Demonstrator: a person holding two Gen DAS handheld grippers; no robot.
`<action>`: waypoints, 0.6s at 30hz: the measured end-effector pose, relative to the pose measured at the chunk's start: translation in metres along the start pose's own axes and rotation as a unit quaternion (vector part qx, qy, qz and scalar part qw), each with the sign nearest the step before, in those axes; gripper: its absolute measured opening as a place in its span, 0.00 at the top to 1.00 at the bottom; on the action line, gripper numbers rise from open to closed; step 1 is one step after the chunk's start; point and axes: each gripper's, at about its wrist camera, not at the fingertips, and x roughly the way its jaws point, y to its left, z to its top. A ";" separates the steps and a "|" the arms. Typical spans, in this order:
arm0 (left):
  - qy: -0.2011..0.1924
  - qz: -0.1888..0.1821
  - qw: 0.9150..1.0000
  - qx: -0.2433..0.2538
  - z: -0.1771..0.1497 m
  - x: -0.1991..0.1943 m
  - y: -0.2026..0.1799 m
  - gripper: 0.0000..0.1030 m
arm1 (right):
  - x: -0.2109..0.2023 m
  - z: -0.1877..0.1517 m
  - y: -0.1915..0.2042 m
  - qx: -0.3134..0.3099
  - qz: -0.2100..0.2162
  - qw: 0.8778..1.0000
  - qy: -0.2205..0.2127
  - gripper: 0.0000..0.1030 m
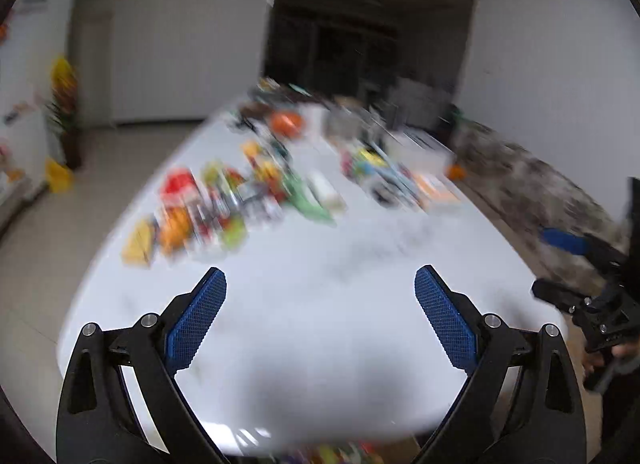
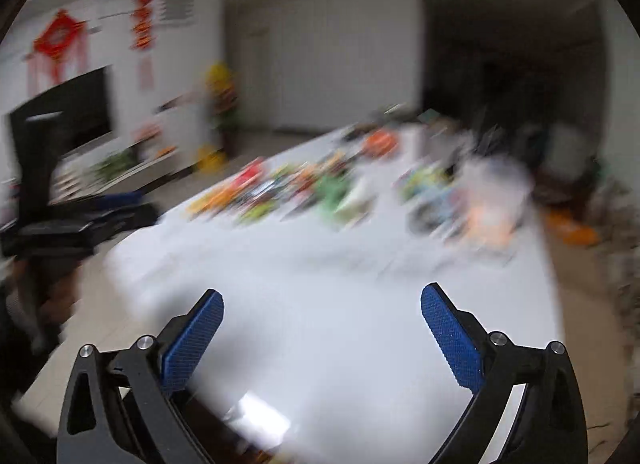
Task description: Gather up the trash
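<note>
Both views are motion-blurred. A white table (image 1: 320, 304) carries a spread of colourful wrappers and packets (image 1: 224, 203) across its far half; the same litter shows in the right wrist view (image 2: 304, 191). My left gripper (image 1: 320, 280) is open and empty above the near bare part of the table. My right gripper (image 2: 322, 300) is open and empty above the table's (image 2: 320, 324) near end. The right gripper also shows at the right edge of the left wrist view (image 1: 580, 272), off the table's right side.
More blurred items and a white box (image 1: 416, 147) lie at the table's far right. A dark TV (image 2: 68, 111) and low cabinet stand along the left wall. A patterned rug (image 1: 540, 191) lies right of the table. A plant (image 1: 64, 103) stands by the far wall.
</note>
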 end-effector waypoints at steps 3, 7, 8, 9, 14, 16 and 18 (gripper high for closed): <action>-0.005 0.022 1.000 0.001 0.031 0.047 -0.001 0.10 | 0.055 0.030 -0.025 0.043 -0.073 0.996 -0.016 0.05; -0.005 0.043 0.999 0.002 0.054 0.111 -0.003 0.10 | 0.121 0.048 -0.060 0.106 -0.135 0.985 -0.019 0.05; -0.006 0.052 0.999 0.003 0.054 0.125 -0.005 0.10 | 0.136 0.051 -0.069 0.121 -0.141 0.982 -0.012 0.05; -0.007 0.060 0.998 0.003 0.054 0.137 -0.003 0.10 | 0.149 0.052 -0.078 0.133 -0.142 0.981 -0.008 0.05; -0.009 0.079 0.997 0.019 0.057 0.181 -0.006 0.10 | 0.201 0.053 -0.097 0.164 -0.150 0.975 0.000 0.05; -0.010 0.075 0.997 0.017 0.058 0.191 -0.008 0.10 | 0.211 0.053 -0.096 0.152 -0.164 0.975 -0.001 0.05; -0.015 0.075 0.997 0.017 0.057 0.196 -0.009 0.10 | 0.211 0.049 -0.093 0.136 -0.172 0.975 -0.010 0.05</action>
